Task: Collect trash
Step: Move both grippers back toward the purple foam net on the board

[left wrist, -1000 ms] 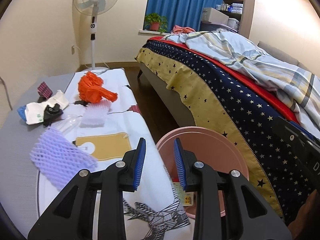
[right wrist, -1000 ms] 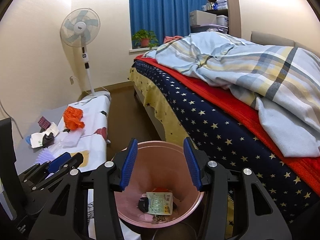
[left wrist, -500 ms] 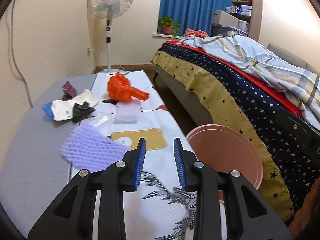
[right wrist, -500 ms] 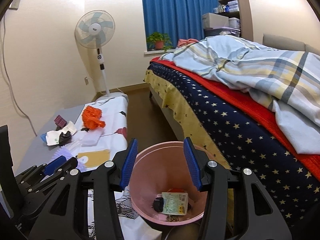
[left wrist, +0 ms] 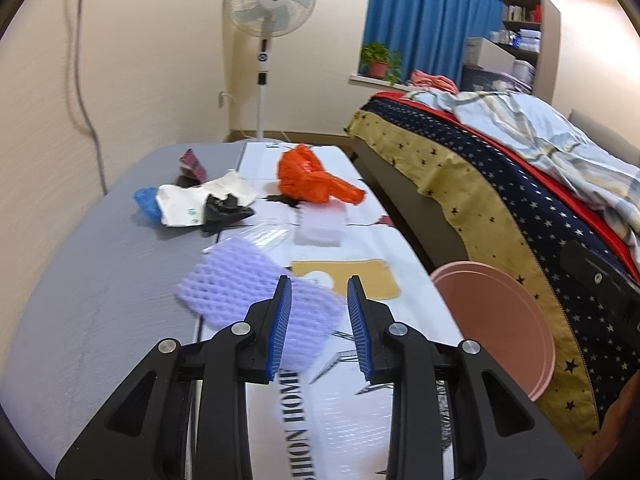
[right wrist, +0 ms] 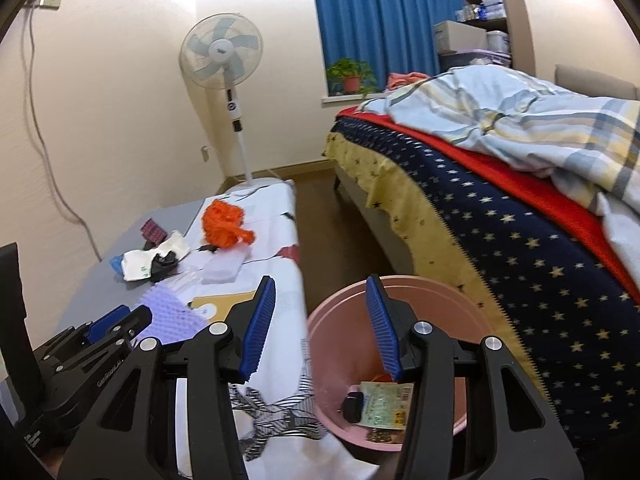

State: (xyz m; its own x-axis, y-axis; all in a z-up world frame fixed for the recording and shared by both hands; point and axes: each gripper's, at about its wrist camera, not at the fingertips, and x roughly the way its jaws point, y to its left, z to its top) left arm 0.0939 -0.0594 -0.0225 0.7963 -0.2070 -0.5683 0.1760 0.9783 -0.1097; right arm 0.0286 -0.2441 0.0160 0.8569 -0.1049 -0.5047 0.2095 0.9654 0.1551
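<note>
In the pink bin (right wrist: 432, 300), half-hidden wrapper (right wrist: 384, 404), blurred purple net (left wrist: 256, 296)

Both wrist views tilt down — sharing table (left wrist: 100, 280) and pink bin (right wrist: 420, 292).

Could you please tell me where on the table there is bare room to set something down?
The grey tabletop left of the purple foam net is bare, as is the white cloth nearest the camera. The far middle is crowded: white bag, orange bag, clear tray.
</note>
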